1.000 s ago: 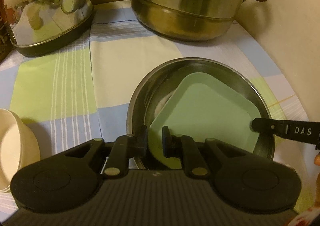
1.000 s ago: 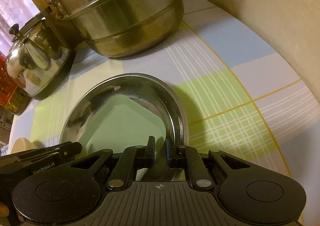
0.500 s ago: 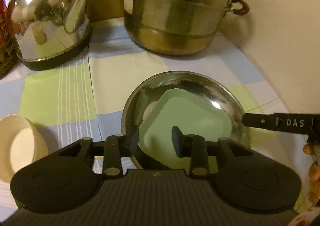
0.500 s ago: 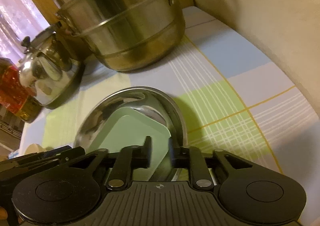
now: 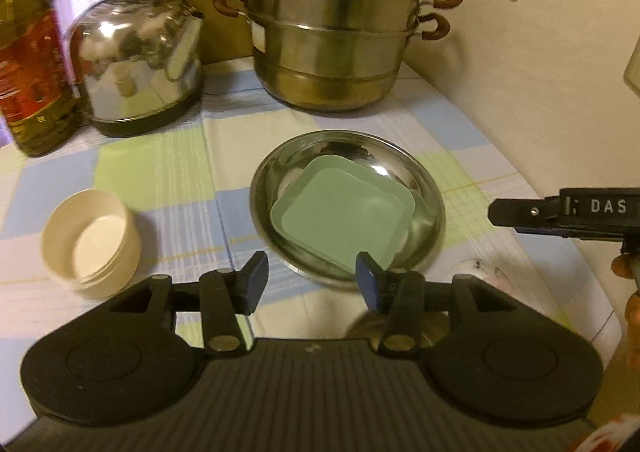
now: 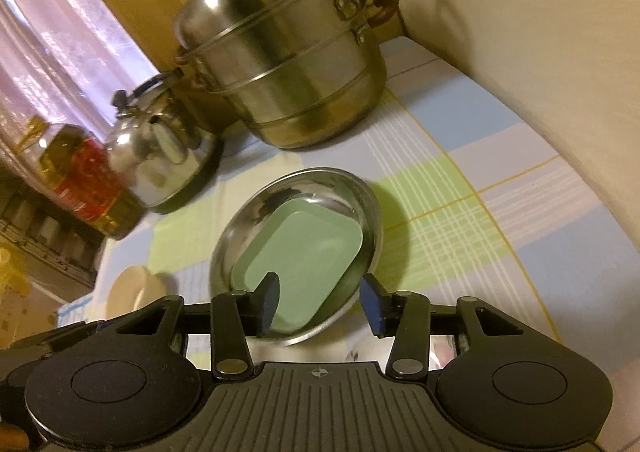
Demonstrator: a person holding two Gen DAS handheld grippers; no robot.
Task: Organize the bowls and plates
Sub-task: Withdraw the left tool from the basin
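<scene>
A: Where is the green plate (image 5: 340,217)?

B: It lies inside the steel dish (image 5: 430,187), a square plate with rounded corners, tilted a little against the dish's wall. The dish sits on the checked cloth of the counter (image 5: 152,167), about the middle.

A: And the bowl?

B: The cream bowl (image 5: 92,244) stands on the cloth to the left of the dish, apart from it. From the right wrist view only a part of it shows at the left, behind the tool body.

A: What about the left tool (image 5: 312,286)?

B: Its jaws are opening and nothing is between them. It hangs above the counter just before the near rim of the dish, touching neither dish nor plate.

A: The right tool (image 6: 318,302)?

B: The same: jaws opening, nothing pressed by the pads. In its own view the near rim of the dish shows between the fingers, but lower down, on the counter. From the left view it juts in at the right edge, with a hand (image 5: 630,292) behind it.

A: What stands at the back?

B: A tiered steamer pot (image 5: 336,35), a steel kettle (image 5: 136,63) to its left, and an oil bottle (image 5: 32,63) further left.
</scene>
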